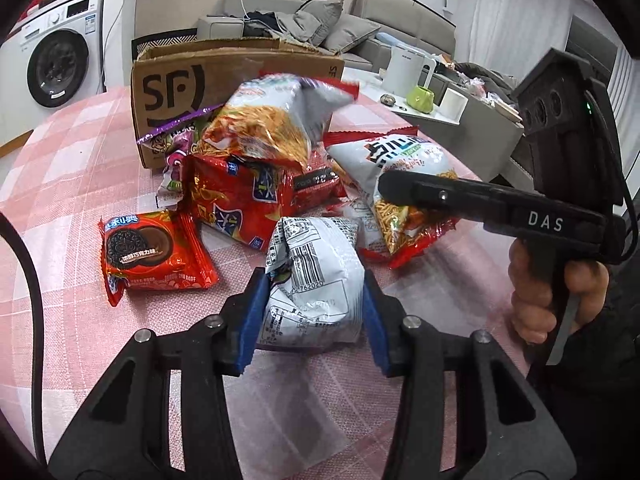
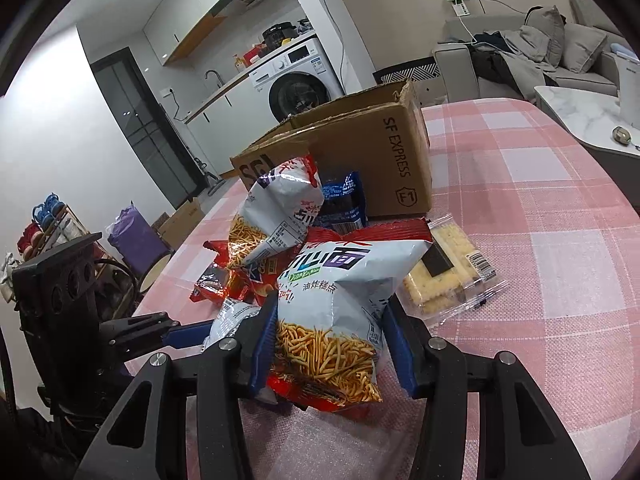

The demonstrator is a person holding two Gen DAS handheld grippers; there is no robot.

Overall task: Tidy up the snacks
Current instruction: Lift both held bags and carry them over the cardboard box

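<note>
Mid-pickup: left gripper [image 1: 316,308] clamped the upturned white packet [image 1: 316,280] at table's six o'clock; right gripper [image 2: 328,344] pinched noodle-snack bag [image 2: 340,304]. Next, likely lifted toward cardboard box [image 1: 224,80] at twelve o'clock.

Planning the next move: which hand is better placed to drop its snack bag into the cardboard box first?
Right, probably: both tongs grip bags, but only the right's noodle bag sits nearer the box.

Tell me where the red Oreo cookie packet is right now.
In the left wrist view, the red Oreo cookie packet lies flat on the pink checked tablecloth, at the left of the snack pile, in front of the cardboard SF box.
</note>
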